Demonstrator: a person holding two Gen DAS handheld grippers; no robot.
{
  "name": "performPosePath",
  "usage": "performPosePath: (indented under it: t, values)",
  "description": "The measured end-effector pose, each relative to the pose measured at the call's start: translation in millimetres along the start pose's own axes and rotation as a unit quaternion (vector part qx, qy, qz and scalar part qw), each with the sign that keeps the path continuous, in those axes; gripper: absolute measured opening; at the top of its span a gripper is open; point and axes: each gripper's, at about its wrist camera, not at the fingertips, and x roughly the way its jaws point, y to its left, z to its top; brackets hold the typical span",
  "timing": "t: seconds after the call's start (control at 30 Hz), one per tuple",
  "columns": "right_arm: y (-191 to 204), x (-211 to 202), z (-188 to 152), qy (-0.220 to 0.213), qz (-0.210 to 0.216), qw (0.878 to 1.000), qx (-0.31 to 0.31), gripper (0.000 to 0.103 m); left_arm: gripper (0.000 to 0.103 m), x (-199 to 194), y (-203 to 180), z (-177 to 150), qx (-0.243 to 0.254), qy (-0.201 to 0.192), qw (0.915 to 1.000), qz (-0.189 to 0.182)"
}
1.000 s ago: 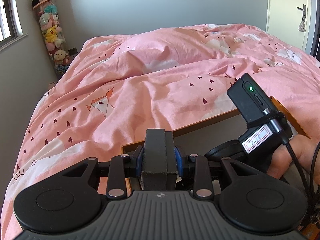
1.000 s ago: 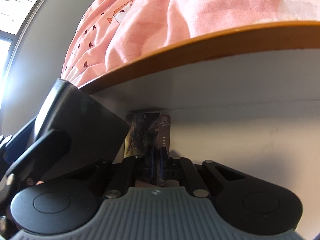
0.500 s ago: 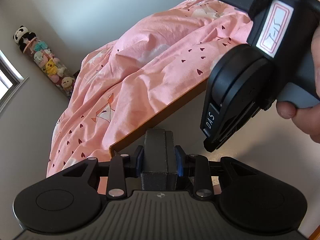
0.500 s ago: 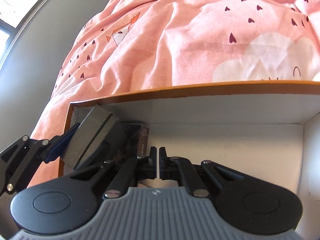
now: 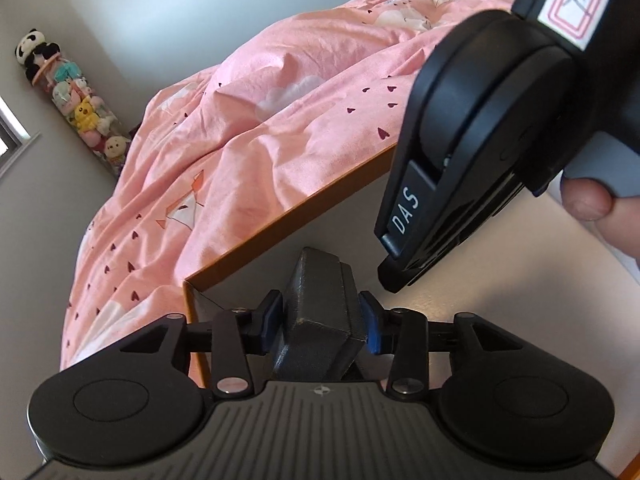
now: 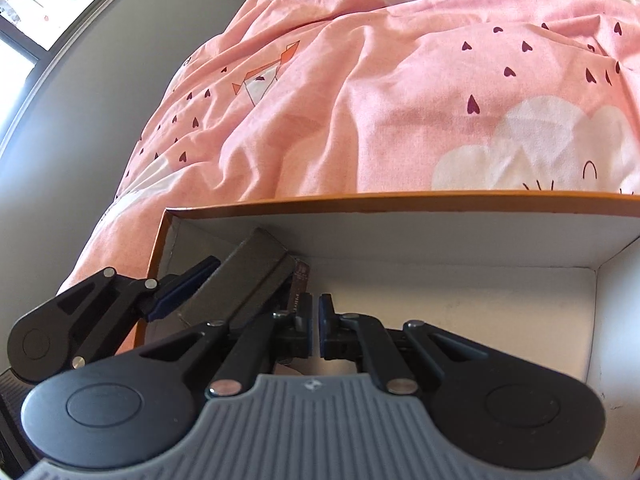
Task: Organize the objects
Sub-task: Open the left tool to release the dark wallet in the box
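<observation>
My left gripper (image 5: 320, 320) is shut on a dark grey box (image 5: 320, 320), tilted, over the left corner of an orange-edged cardboard box (image 5: 280, 220) with a white inside. In the right wrist view the grey box (image 6: 248, 280) leans into that corner of the cardboard box (image 6: 400, 200), beside a small dark printed box (image 6: 299, 280) standing against the back wall. My right gripper (image 6: 315, 322) is shut and empty, raised above the cardboard box's floor. The right gripper's body (image 5: 480, 140) hangs at the upper right of the left wrist view.
A pink duvet with hearts and clouds (image 6: 400, 80) covers the bed behind the cardboard box. A tall tube of plush toys (image 5: 76, 100) stands by the grey wall at the left. A window (image 6: 24, 20) is at the far left.
My right gripper let go of the small printed box and drew back and up. My left gripper brought the grey box down into the cardboard box's left corner and tilted it.
</observation>
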Motion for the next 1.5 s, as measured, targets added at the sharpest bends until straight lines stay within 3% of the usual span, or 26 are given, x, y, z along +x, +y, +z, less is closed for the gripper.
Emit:
performPosePath:
  t: [0.17, 0.43, 0.63, 0.73, 1.0, 1.2, 1.33, 1.5]
  values:
    - [-3.5, 8.0, -1.8, 0.012, 0.003, 1.0, 0.011, 0.008, 0.063, -8.1, 8.7, -6.3, -0.026, -0.004, 0.9987, -0.044]
    - [-9.5, 26.4, -4.8, 0.031, 0.002, 0.999, 0.033, 0.01, 0.062, -31.6, 28.6, -15.4, -0.069, -0.007, 0.9953, -0.068]
    - [-0.7, 35.5, 0.4, 0.012, 0.019, 0.999, 0.037, 0.007, 0.038, -33.5, 42.9, -17.1, -0.099, 0.006, 0.992, -0.077]
    - [6.7, 35.5, 3.9, -0.013, -0.001, 1.0, 0.021, 0.007, 0.027, -26.9, 41.7, -17.7, -0.1, 0.022, 0.9929, -0.062]
    - [-0.3, 31.5, 2.5, -0.01, 0.003, 1.0, 0.029, 0.011, 0.01, -7.6, 31.8, -21.4, -0.078, 0.059, 0.9949, -0.024]
    - [-4.1, 33.3, -1.6, 0.002, 0.019, 0.999, 0.039, 0.012, 0.012, -19.6, 37.3, -23.3, -0.095, 0.041, 0.9935, -0.046]
    - [0.0, 38.5, -3.7, 0.009, 0.017, 0.999, 0.039, 0.007, 0.012, -32.1, 42.2, -24.6, -0.107, 0.035, 0.9927, -0.043]
    - [-1.8, 35.2, -5.6, 0.008, 0.017, 0.999, 0.046, 0.007, 0.012, -49.2, 47.8, -25.2, -0.144, 0.02, 0.9873, -0.064]
